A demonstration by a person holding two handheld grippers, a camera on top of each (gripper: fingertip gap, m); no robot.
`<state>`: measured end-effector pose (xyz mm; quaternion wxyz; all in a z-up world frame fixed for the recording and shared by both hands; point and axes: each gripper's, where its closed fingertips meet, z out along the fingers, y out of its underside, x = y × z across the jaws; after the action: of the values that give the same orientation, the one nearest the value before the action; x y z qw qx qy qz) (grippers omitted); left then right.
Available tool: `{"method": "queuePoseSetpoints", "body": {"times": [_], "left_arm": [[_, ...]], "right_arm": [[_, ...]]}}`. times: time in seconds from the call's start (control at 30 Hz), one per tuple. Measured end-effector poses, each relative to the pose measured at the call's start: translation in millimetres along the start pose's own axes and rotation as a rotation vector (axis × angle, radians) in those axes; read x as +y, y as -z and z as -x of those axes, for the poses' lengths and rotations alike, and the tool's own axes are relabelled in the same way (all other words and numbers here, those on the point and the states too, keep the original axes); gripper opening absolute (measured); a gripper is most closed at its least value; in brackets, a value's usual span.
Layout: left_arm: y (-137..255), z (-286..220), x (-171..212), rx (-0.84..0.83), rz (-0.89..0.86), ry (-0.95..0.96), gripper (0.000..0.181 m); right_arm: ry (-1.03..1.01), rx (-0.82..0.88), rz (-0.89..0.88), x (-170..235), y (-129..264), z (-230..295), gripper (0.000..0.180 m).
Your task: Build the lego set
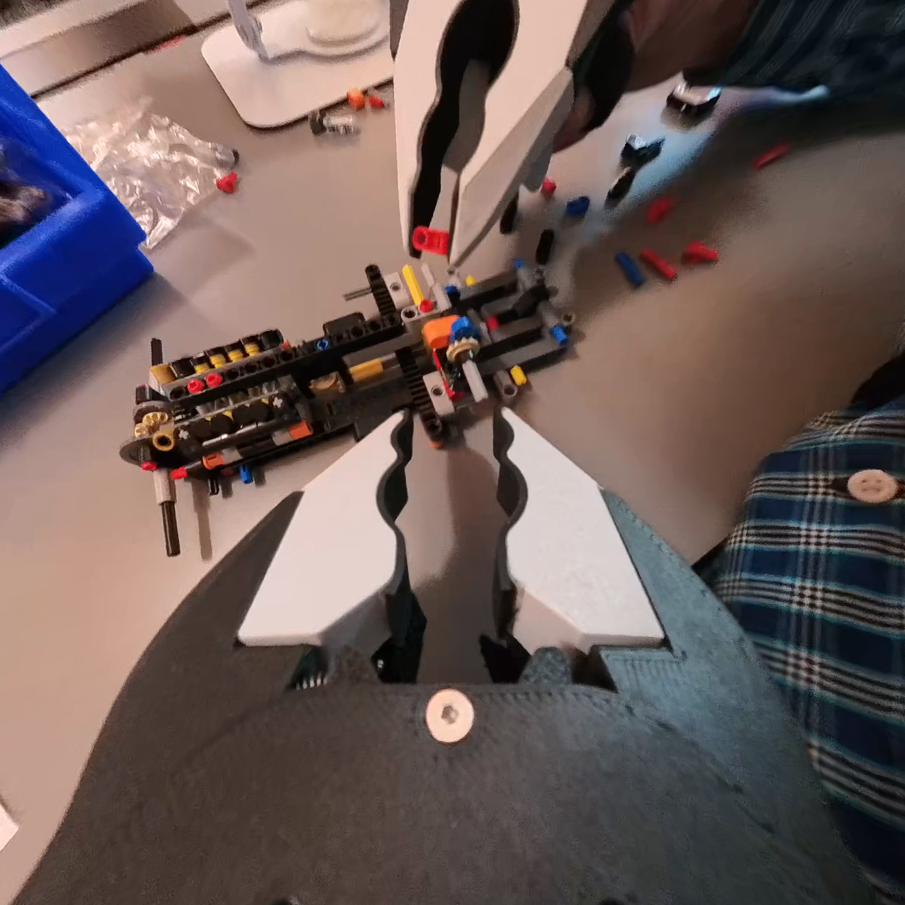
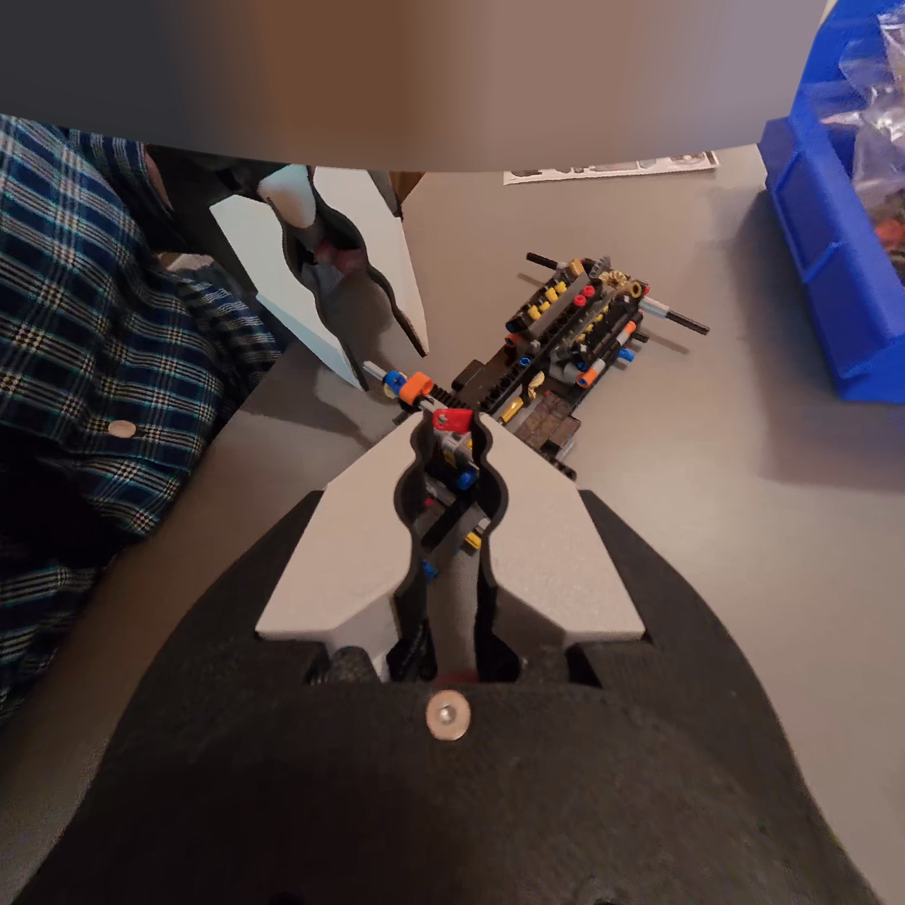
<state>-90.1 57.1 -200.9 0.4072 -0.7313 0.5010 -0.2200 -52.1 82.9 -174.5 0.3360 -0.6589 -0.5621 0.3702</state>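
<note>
Above the chassis (image 1: 352, 372) on the counter (image 1: 303, 235), a red connector (image 2: 451, 419) is pinched in the right tool (image 2: 450, 421); the left tool (image 1: 448, 421) is held wide, empty. Its hole should be aligned before pressing.

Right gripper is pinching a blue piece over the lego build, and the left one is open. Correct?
Not quite: the piece in the right gripper is red, not blue, as the right wrist view shows. It is over the lego build, and the left gripper is open.
</note>
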Motion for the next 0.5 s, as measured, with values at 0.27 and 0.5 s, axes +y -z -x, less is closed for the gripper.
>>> {"method": "queuePoseSetpoints", "body": {"times": [0.27,0.5], "left_arm": [[0.2,0.1,-8.8,-0.018,-0.068,0.029,0.018],[-1.4,5.9,-2.0,-0.007,-0.051,0.048,0.011]], "right_arm": [[0.058,0.014,0.072,-1.6,-13.7,4.2,0.012],[0.063,0.022,0.105,-3.6,-27.0,-4.7,0.012]]}}
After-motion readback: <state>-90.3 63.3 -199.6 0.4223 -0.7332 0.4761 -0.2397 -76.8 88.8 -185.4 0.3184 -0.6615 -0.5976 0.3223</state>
